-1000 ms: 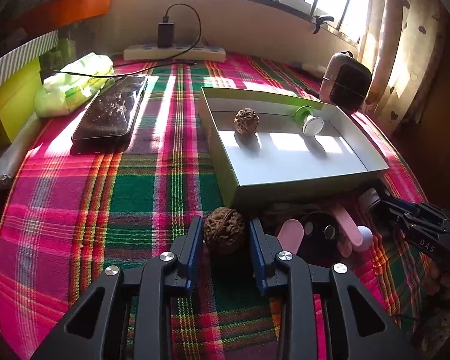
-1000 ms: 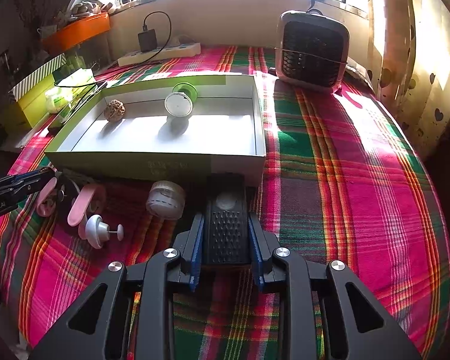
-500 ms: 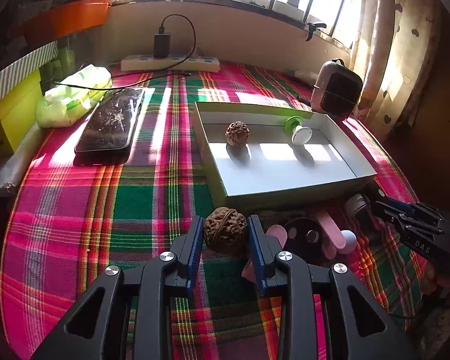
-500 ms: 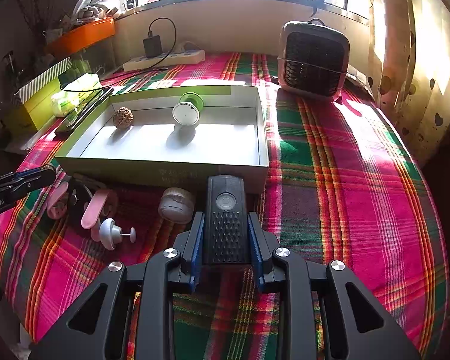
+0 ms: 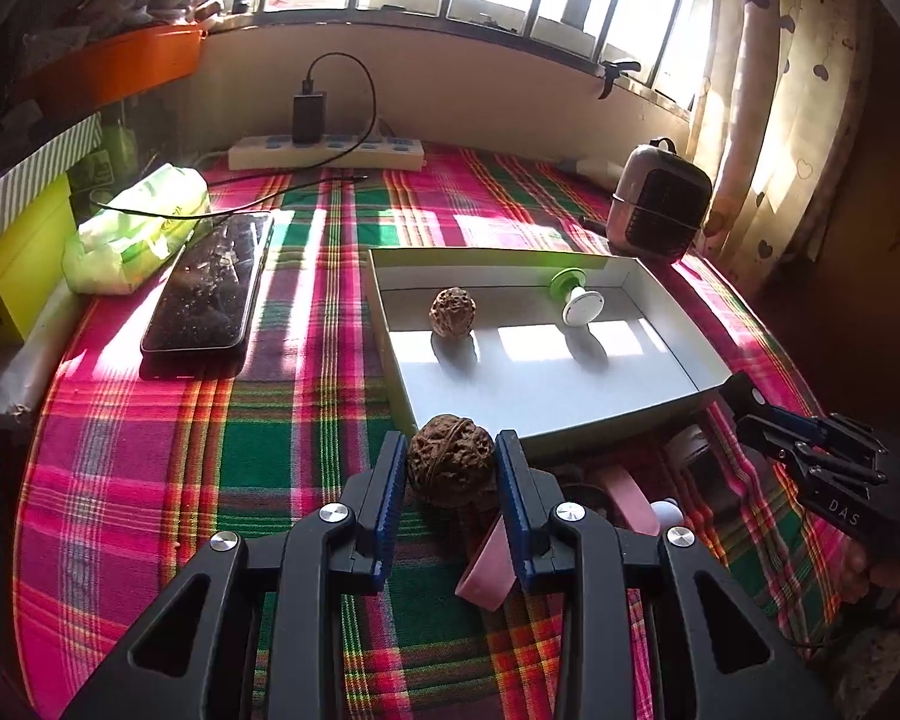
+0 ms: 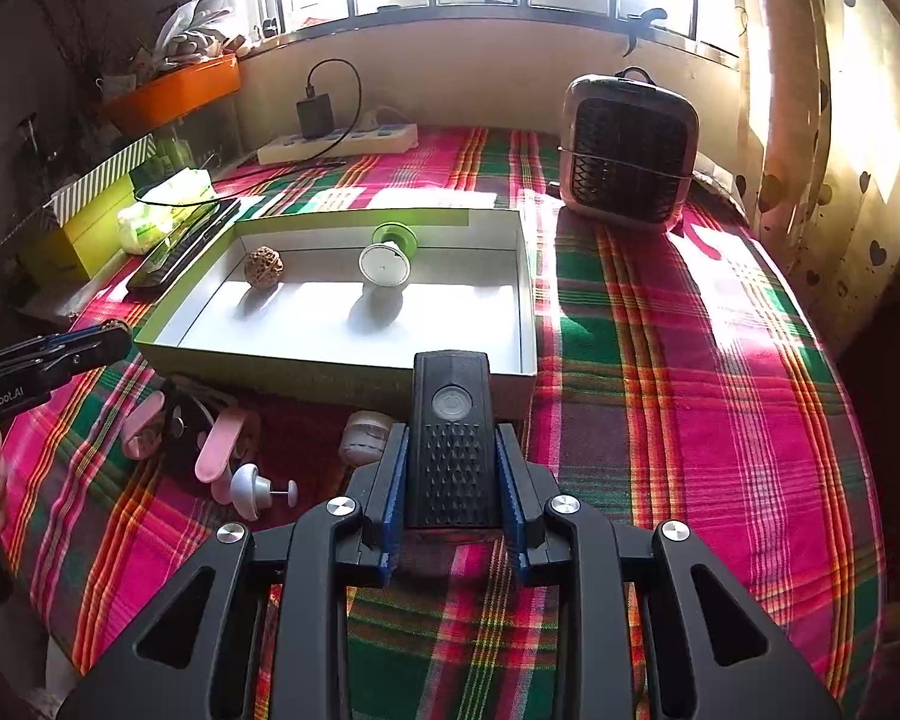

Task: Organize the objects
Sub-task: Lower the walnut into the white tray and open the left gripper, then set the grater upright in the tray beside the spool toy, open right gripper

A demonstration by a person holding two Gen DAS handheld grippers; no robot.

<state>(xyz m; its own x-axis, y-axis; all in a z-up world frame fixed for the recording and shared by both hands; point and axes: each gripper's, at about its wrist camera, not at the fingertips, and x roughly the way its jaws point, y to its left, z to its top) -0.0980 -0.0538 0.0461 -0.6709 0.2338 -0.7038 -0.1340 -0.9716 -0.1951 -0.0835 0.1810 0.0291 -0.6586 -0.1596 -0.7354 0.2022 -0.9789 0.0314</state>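
My left gripper (image 5: 450,462) is shut on a brown walnut (image 5: 450,467) and holds it above the plaid cloth, just before the near wall of the shallow green-and-white box (image 5: 546,426). Inside the box lie a second walnut (image 5: 452,312) and a green-and-white suction knob (image 5: 576,299). My right gripper (image 6: 451,468) is shut on a black remote-like device (image 6: 451,426), held above the cloth in front of the box (image 6: 342,375). The walnut (image 6: 263,265) and knob (image 6: 387,258) in the box show there too.
Pink clips (image 6: 219,444), a white knob (image 6: 252,483) and a small white jar (image 6: 363,444) lie on the cloth before the box. A phone (image 5: 207,282), a tissue pack (image 5: 138,228), a power strip (image 5: 327,150) and a small heater (image 6: 627,153) stand further back.
Both grippers have risen and drawn back with their objects; the walnut and the black device now hang higher above the cloth.
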